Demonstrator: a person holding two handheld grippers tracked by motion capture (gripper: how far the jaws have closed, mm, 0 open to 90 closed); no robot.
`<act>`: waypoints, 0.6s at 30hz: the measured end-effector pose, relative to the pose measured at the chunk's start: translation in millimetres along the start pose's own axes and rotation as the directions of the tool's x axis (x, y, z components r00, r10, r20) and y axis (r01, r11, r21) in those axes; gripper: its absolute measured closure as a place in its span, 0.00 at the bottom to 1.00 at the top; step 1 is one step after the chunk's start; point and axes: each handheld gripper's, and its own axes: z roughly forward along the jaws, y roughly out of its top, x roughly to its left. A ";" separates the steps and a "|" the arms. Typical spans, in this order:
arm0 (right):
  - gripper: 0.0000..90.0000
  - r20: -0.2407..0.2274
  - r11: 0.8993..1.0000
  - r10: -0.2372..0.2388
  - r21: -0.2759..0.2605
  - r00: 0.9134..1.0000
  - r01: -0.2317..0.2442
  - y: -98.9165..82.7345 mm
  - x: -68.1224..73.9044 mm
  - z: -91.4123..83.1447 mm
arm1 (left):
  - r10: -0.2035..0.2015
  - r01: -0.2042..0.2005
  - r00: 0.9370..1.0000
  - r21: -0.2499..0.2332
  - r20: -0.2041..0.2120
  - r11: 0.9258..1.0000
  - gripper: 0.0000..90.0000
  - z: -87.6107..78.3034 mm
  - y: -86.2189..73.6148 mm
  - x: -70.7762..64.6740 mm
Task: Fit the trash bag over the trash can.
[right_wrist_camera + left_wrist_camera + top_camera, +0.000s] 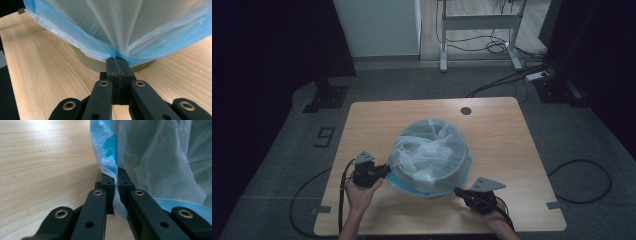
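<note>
Bag (429, 152): thin translucent plastic with a blue hem, drawn down over a round bin (100, 65) that stands on the table (412, 112). It lies between the two grippers, spanning from one to the other, and both have hold of its lower edge. Loose film is bunched inside the bin's mouth.

Left gripper (384, 169): jaws closed down to a thin gap, with a fold of the bag's hem pinched between the pads. In the left gripper view (116, 181) the film rises from the jaws and spreads up and to the right; bare table lies to the left of the jaws.

Right gripper (458, 190): jaws fully together on the hem. In the right gripper view (117, 62) the blue edge gathers to a point right at the fingertips (111, 65) and fans out above them, pulled taut. The olive-coloured wall of the bin shows just beyond the tips, below the hem.

Hands: the left hand (359, 194) grips its tool near the table's front edge; the right hand (497, 215) does likewise on the other side.

Surroundings: a dark round cable port (466, 110) sits in the table well beyond the bag. Cables (579, 175) lie on the grey floor to the right.
</note>
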 end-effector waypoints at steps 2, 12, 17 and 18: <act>0.99 -0.003 1.000 0.000 -0.007 1.000 0.000 0.0 -0.9 -2.6 | 0.000 0.000 1.000 0.000 0.002 1.000 0.96 0.8 0.0 -0.1; 0.66 0.113 0.979 0.049 -0.200 0.992 -0.026 32.1 -33.0 -44.5 | -0.016 0.016 1.000 -0.026 0.000 1.000 0.95 0.1 0.8 2.2; 0.63 0.110 0.968 0.018 -0.251 0.994 0.010 54.5 -52.2 -43.8 | -0.021 0.021 1.000 -0.026 0.001 0.999 0.95 1.2 1.1 2.8; 0.63 0.091 0.966 0.010 -0.257 0.996 0.014 57.2 -55.7 -41.8 | -0.021 0.021 1.000 -0.027 0.001 0.999 0.95 1.1 1.1 3.1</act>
